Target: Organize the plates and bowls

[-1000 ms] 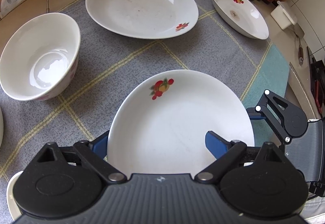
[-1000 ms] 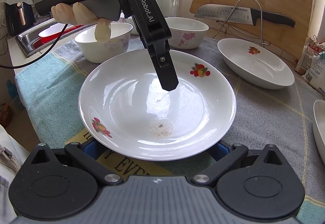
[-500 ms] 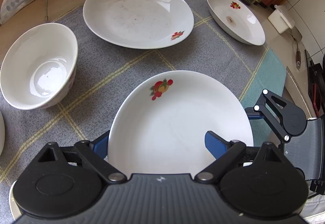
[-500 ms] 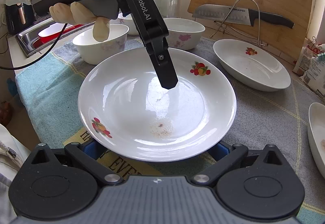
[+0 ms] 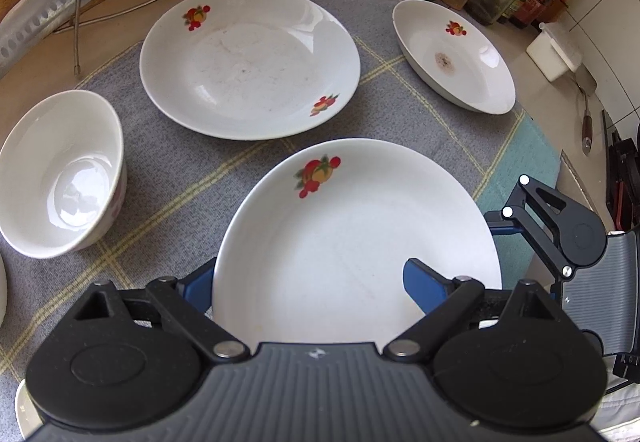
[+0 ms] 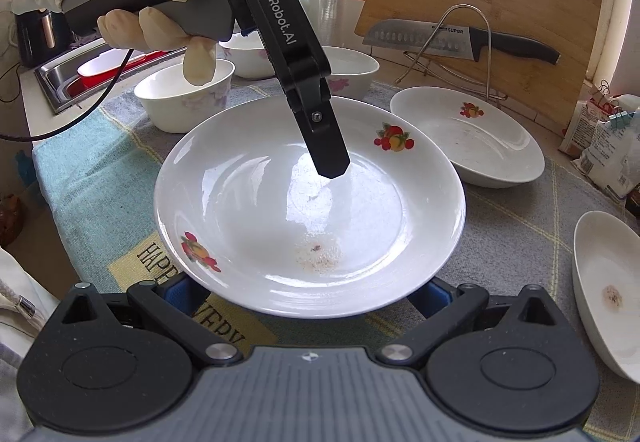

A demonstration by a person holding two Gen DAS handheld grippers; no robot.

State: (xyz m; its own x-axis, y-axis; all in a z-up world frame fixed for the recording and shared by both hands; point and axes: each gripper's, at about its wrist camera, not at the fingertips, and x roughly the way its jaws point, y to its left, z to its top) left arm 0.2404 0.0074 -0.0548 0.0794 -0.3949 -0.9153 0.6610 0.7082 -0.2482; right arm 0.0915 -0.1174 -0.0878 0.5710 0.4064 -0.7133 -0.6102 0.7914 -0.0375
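both grippers and the round white ceramic plate with red fruit prints (image 6: 280,209) have lifted a little together: it keeps its place between the fingers while the dishes around it have slid away in both views. it hangs just above the grey checked cloth (image 5: 168,177). left gripper (image 5: 308,278) stands wide open astride its rim, one finger (image 6: 324,137) over the inside, the other below. right gripper (image 6: 306,292) has its blue fingers spread under the near rim; whether they clamp it i cannot tell. beyond lie a second fruit-printed plate (image 5: 248,61), a third plate (image 5: 452,57) to its right, and a white bowl (image 5: 60,169) to the left.
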